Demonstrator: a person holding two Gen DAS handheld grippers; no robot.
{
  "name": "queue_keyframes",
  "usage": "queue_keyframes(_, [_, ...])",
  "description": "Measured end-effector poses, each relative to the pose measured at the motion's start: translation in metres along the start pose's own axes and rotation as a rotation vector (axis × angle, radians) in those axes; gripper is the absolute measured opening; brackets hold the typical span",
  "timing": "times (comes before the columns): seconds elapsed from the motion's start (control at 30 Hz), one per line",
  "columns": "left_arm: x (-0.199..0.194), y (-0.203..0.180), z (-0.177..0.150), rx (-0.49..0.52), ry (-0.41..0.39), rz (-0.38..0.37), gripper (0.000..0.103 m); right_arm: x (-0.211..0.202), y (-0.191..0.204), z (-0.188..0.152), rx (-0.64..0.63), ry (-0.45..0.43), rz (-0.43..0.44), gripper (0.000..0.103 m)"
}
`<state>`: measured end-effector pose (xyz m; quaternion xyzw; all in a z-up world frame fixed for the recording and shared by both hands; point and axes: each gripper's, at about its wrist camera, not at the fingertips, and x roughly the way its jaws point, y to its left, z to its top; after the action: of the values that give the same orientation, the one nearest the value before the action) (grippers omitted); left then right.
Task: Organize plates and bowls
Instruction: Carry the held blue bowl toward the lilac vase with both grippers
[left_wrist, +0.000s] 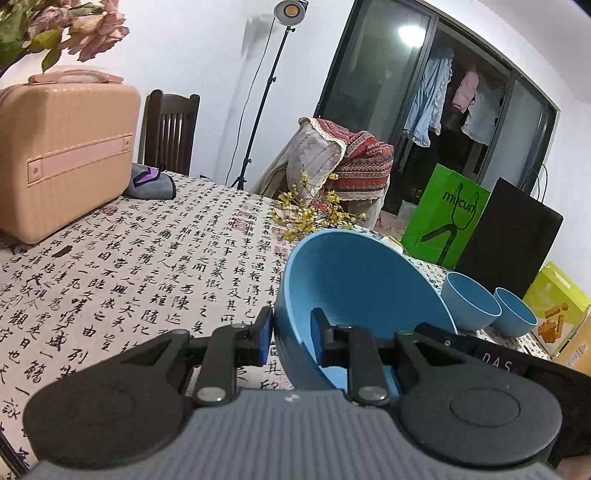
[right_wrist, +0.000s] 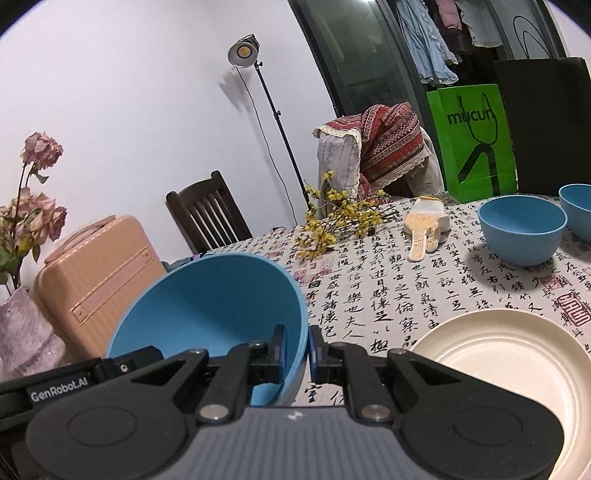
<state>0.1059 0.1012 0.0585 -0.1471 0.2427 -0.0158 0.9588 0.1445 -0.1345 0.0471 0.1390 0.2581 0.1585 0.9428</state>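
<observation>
Because it is wide and deep, the large blue bowl (left_wrist: 354, 295) is carried between both tools, held clear of the table (left_wrist: 147, 258) and tipped so its hollow faces the cameras. That two-sided hold looks meant to keep it steady on its way to wherever the bowls are gathered. The table, draped in a calligraphy cloth, also bears a peach suitcase (left_wrist: 62, 155) at its far left end.

The cream plate (right_wrist: 509, 376) shows only in the right wrist view, lying flat just right of the tool; so does the knitted glove (right_wrist: 424, 229) near the yellow flower sprigs (right_wrist: 340, 218). Two small blue bowls (left_wrist: 487, 308) stand side by side on the table in front of the shopping bags, seen in both views, though the second is cut by the frame edge on the right.

The left gripper (left_wrist: 291, 336) is clenched on the bowl's left wall, one pad outside and one inside. The right gripper (right_wrist: 297, 349) pinches the opposite wall in the same way, its jaws drawn almost together on the thin rim.
</observation>
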Motion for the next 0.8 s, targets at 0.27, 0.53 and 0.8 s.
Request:
queue_keyframes(0.27, [-0.006, 0.015, -0.003, -0.015, 0.001, 0.007, 0.022, 0.004, 0.012, -0.01, -0.011, 0.019, 0.013, 0.012])
queue_keyframes(0.53, [-0.011, 0.03, -0.008, -0.032, 0.004, 0.016, 0.022, 0.008, 0.023, -0.017, -0.02, 0.036, 0.023, 0.012])
queue_keyframes(0.8, [-0.013, 0.045, -0.012, -0.051, 0.006, 0.026, 0.022, 0.015, 0.033, -0.024, -0.021, 0.062, 0.033, 0.012])
